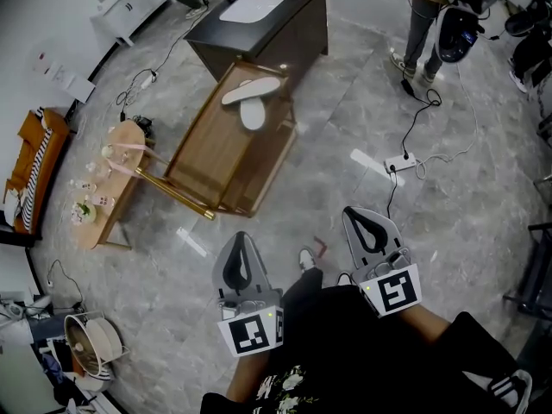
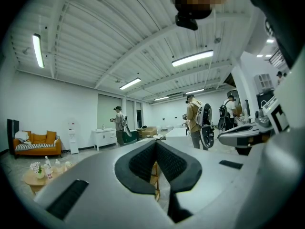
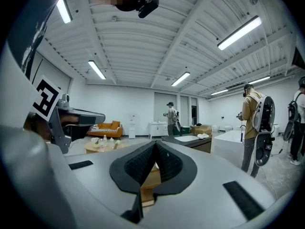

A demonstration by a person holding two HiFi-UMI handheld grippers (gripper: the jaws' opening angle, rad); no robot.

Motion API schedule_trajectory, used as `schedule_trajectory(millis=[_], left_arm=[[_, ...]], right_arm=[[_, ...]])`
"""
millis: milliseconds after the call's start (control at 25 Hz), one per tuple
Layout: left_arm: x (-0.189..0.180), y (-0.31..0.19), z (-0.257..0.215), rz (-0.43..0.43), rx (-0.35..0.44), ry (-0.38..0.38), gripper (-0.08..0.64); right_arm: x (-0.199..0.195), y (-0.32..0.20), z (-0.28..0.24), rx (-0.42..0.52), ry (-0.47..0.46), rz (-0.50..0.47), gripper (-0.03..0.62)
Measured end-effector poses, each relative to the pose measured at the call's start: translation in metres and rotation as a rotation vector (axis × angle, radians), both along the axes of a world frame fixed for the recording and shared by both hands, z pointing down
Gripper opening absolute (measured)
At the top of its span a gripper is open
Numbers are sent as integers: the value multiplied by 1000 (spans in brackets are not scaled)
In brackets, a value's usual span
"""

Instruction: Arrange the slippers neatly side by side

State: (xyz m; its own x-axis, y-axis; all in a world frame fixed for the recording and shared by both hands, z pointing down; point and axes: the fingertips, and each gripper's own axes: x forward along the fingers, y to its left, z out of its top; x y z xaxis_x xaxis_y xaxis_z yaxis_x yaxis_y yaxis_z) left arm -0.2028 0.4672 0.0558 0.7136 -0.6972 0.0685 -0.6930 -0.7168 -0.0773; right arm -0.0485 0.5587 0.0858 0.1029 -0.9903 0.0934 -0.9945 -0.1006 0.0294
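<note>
Two white slippers lie on a low wooden table [image 1: 216, 158] up the room in the head view. One slipper [image 1: 250, 90] lies crosswise and the other slipper [image 1: 252, 116] sits just below it, at an angle to it. My left gripper [image 1: 242, 236] and right gripper [image 1: 356, 212] are held close to my body, well short of the table. Both are shut with nothing between their jaws. The left gripper view shows the shut left gripper [image 2: 156, 142] pointing into the room. In the right gripper view the shut right gripper [image 3: 155, 142] hides most of the table.
A dark cabinet [image 1: 285, 28] with a white tray stands behind the table. A small round table [image 1: 121, 198] with bottles and an orange sofa [image 1: 34, 158] are at the left. A power strip [image 1: 399, 162] and cables lie on the floor at the right. A person [image 1: 423, 20] stands at the far right.
</note>
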Motion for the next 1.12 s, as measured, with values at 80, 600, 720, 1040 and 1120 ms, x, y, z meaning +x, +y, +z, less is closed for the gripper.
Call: schedule_trajectory(millis=[80,600,720,1040,1120], left_arm=[[0,-11,-2,4,2,11,2],[1,-58,7,59,-11,20,2],[1,-67,10,76,-19,24,2],[-6,-94,16,118,-29,35,2],[-8,-98,18,120,-34,44,2]], right_arm=[[0,-9,-3,3,6,5,-2],[-14,-50,-5,-10,39,30,-2],[-18,-61,-5,-10,39,38,-2],[-28,-85,-1,-9,42,66,-2],[-30,-86,2,-17,42,73,-2]])
